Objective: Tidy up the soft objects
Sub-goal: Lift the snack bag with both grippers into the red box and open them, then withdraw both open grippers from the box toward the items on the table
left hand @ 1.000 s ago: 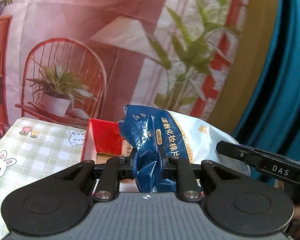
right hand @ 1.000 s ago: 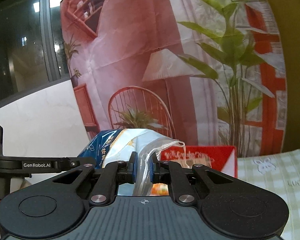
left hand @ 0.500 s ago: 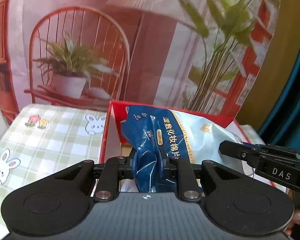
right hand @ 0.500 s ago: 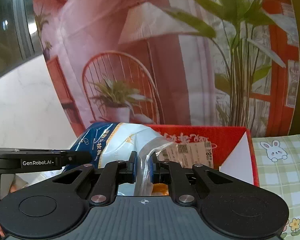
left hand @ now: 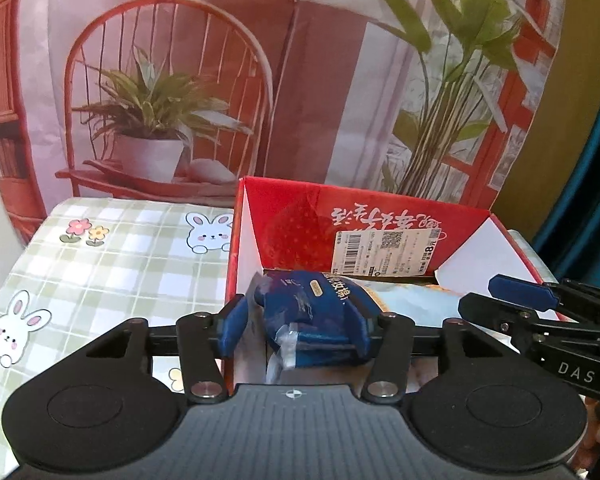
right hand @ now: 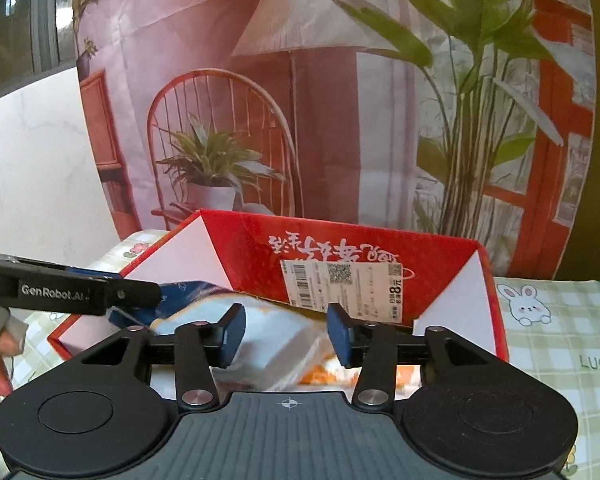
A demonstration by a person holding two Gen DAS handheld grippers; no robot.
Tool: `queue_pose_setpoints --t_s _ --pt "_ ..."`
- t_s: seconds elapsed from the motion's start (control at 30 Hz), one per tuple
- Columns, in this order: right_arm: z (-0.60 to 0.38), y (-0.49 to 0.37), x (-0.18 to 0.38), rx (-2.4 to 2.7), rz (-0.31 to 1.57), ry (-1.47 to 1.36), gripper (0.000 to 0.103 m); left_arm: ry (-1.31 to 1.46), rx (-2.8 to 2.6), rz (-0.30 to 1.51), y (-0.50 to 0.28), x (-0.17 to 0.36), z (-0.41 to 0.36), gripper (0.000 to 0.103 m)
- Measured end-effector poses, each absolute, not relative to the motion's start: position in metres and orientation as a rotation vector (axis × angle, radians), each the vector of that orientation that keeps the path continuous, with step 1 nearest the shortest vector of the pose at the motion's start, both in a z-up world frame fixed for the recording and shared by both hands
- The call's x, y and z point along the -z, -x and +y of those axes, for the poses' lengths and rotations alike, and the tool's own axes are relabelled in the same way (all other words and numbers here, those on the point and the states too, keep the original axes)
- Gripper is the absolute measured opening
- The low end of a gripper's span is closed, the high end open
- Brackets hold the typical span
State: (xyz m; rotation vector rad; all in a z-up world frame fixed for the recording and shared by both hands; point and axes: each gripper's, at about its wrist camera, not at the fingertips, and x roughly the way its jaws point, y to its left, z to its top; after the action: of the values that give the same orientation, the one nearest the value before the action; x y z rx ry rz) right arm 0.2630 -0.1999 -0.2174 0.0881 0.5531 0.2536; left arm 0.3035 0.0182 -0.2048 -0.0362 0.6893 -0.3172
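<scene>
A blue and white soft bag (left hand: 316, 304) of cotton pads lies inside the open red box (left hand: 300, 216). My left gripper (left hand: 298, 322) is open, its jaws spread on either side of the bag's blue end. My right gripper (right hand: 286, 334) is open above the bag's white end (right hand: 276, 356) in the same red box (right hand: 252, 248). The right gripper's fingers (left hand: 516, 300) show at the right of the left wrist view. The left gripper's arm (right hand: 80, 292) shows at the left of the right wrist view.
The box stands on a green checked tablecloth with rabbits (left hand: 112, 264), also at the right in the right wrist view (right hand: 552, 336). A printed backdrop (left hand: 260, 60) hangs close behind the box. Something orange (right hand: 324, 372) lies in the box under the bag.
Both grippers lowered the bag into the red box and opened. The bag now rests in the box, free of both grips.
</scene>
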Motion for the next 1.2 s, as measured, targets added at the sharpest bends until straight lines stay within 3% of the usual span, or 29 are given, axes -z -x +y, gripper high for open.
queue_pose_setpoints --t_s 0.23,0.33,0.43,0.5,0.57,1.07,1.13,1.2 --pt "-0.205 -0.228 0.204 -0.259 0.473 -0.133 0.05 0.002 0.335 0.62 -0.266 0.184 0.016 0.056" --pt "-0.205 -0.208 0.199 -0.271 0.439 -0.137 0.061 0.005 0.335 0.612 -0.249 0.179 0.016 0.056" --pt "-0.205 -0.183 0.195 -0.26 0.407 -0.136 0.077 0.028 0.347 0.62 -0.229 0.175 0.021 0.056" --pt "-0.209 -0.166 0.194 -0.244 0.397 -0.155 0.096 0.046 0.358 0.62 -0.216 0.175 0.025 0.056" --pt "-0.211 -0.148 0.196 -0.261 0.392 -0.163 0.101 0.06 0.37 0.627 -0.201 0.178 0.029 0.056" --pt "-0.215 -0.064 0.249 -0.311 0.578 -0.117 0.102 0.034 0.408 0.738 -0.114 0.235 0.019 0.056" --pt "-0.214 -0.058 0.257 -0.339 0.628 -0.101 0.101 0.019 0.409 0.752 -0.11 0.241 0.018 0.056" --pt "-0.211 -0.057 0.264 -0.383 0.7 -0.093 0.093 0.028 0.415 0.762 -0.111 0.244 0.018 0.056"
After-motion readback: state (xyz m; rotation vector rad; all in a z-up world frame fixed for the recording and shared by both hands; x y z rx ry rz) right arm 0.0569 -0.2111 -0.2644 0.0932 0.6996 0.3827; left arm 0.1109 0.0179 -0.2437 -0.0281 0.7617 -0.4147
